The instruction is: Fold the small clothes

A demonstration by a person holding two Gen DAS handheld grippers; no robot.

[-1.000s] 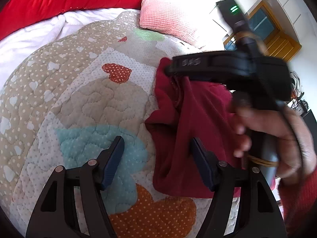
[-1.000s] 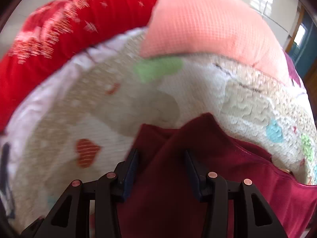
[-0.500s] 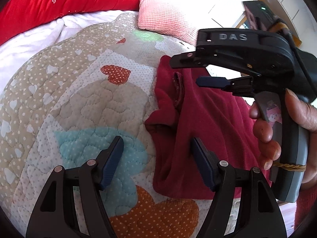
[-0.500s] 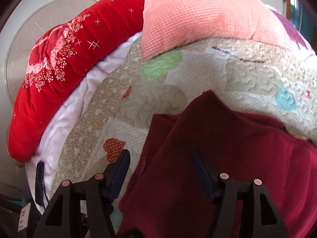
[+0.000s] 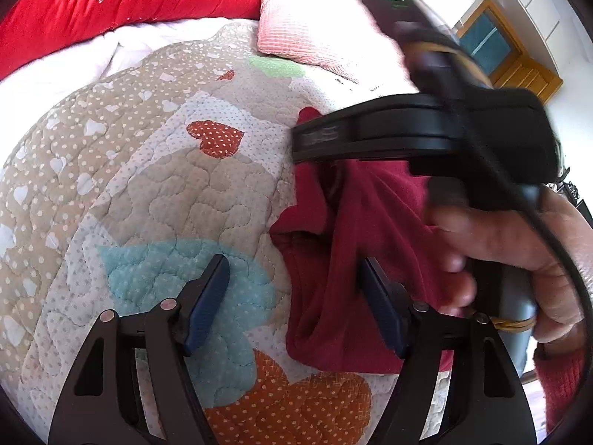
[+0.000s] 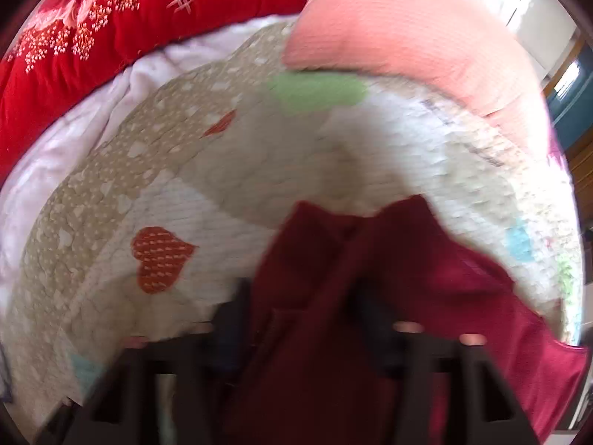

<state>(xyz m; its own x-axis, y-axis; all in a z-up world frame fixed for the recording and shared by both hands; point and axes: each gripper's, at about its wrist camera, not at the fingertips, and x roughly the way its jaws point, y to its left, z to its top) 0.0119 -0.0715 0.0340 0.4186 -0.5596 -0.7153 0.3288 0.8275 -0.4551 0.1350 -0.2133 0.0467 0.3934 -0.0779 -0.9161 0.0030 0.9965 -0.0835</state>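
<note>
A dark red garment (image 5: 333,259) lies crumpled on the patchwork quilt (image 5: 166,185); it also shows in the right wrist view (image 6: 370,296). My left gripper (image 5: 292,304) is open, low over the quilt, its right finger against the garment's left part and its left finger over the blue patch. My right gripper (image 6: 304,319) is blurred by motion; its jaws stand apart with garment folds between them. Its black body (image 5: 426,129) is over the garment in the left wrist view, held by a hand (image 5: 511,252).
A red embroidered pillow (image 5: 111,11) and a pink pillow (image 5: 296,26) lie at the far edge of the bed, with a white blanket (image 5: 92,59) under the quilt. A wooden door (image 5: 507,55) stands at the far right.
The right gripper rose and tilted back half a second ago, then dropped onto the garment again and is still moving. The left gripper has barely moved.
</note>
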